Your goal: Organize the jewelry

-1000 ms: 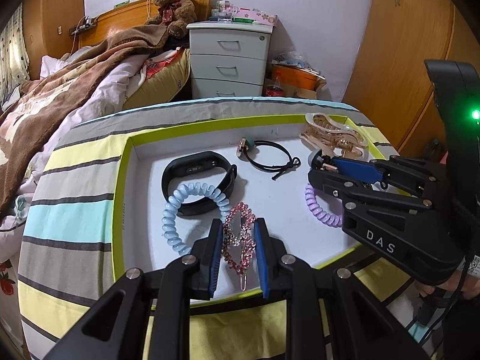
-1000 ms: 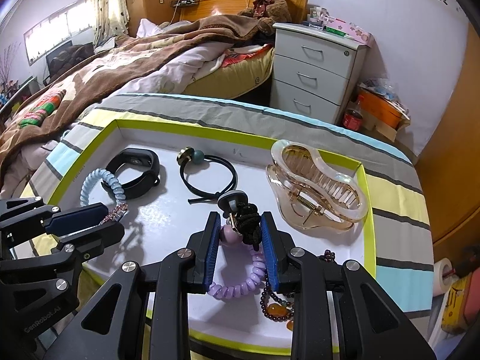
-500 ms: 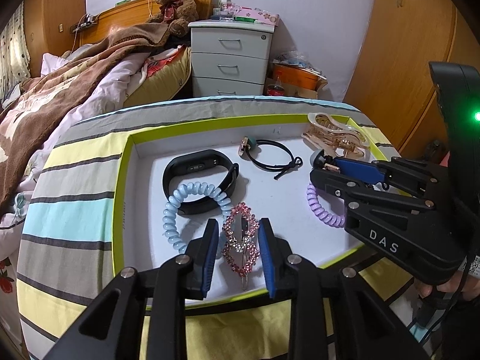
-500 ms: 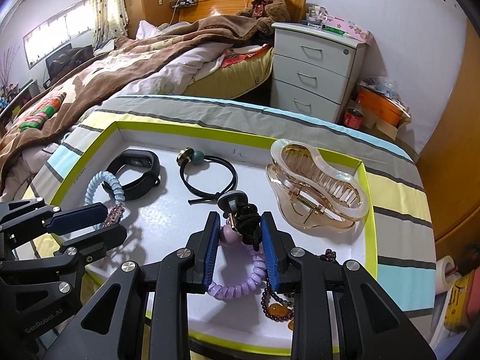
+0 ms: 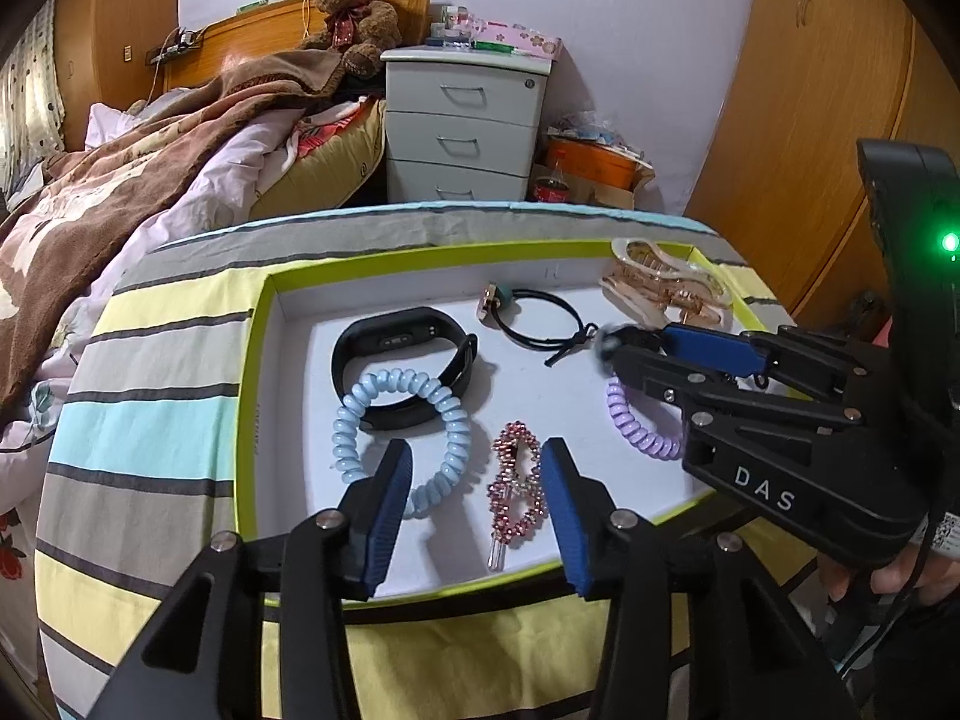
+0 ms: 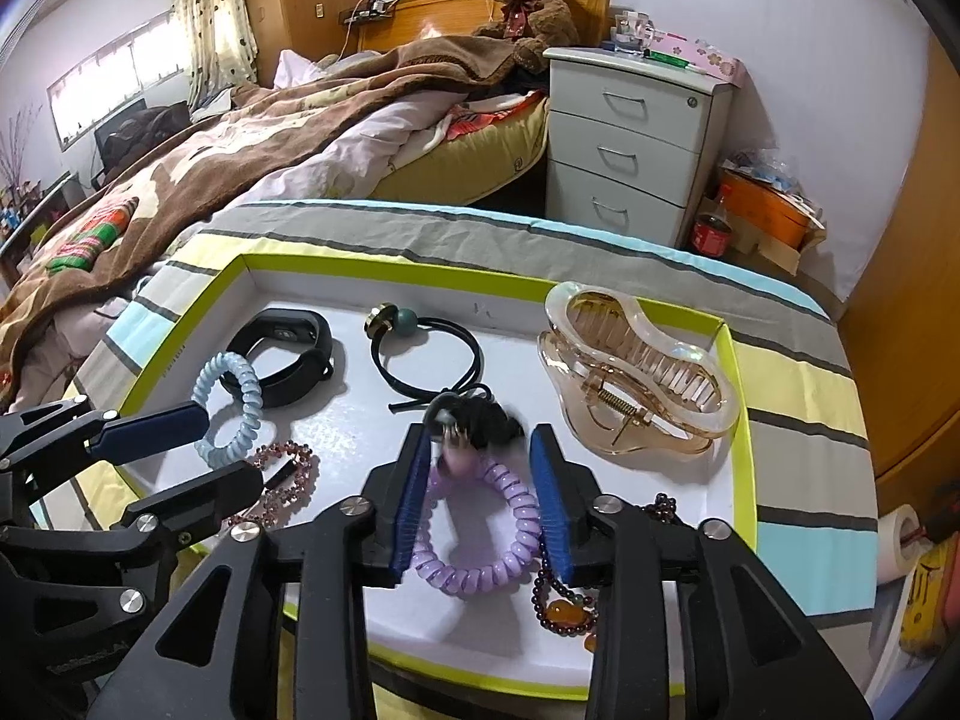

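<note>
lime-green rims frame a shallow white tray (image 5: 255, 372) that sits on a striped cloth (image 5: 156, 420) of yellow, grey and pale blue bands. the left gripper (image 5: 477, 507) hangs over the near edge of the tray with its jaws opening; the pink beaded hair clip (image 5: 517, 483) lies flat on the tray floor between the blue pads, and neither pad presses on it, so the clip is released. just left of the clip lies a pale blue coil hair tie (image 5: 401, 429), which overlaps the front of a black fitness band (image 5: 403, 360). behind them rests a black elastic hair tie (image 5: 543, 324) with a gold disc and a teal bead at one end. the right gripper (image 6: 480, 498) stands over the right part of the tray, its jaws also opening; between its pads are a purple coil hair tie (image 6: 480, 531) and a black hair tie with a dark charm (image 6: 474, 417) (this one is blurred, so its exact shape is hard to tell), and the pads do not clamp either one. to the right of that gripper sits a clear amber claw clip (image 6: 639, 375), lying on its side against the tray's far right wall. a dark red beaded bracelet (image 6: 564, 597) with amber stones lies in the near right corner, partly hidden by the gripper's right finger. a bed with a brown blanket (image 6: 252, 138), a teddy bear (image 6: 531, 6) and a white drawer unit (image 6: 630, 138) stand beyond the table.
</note>
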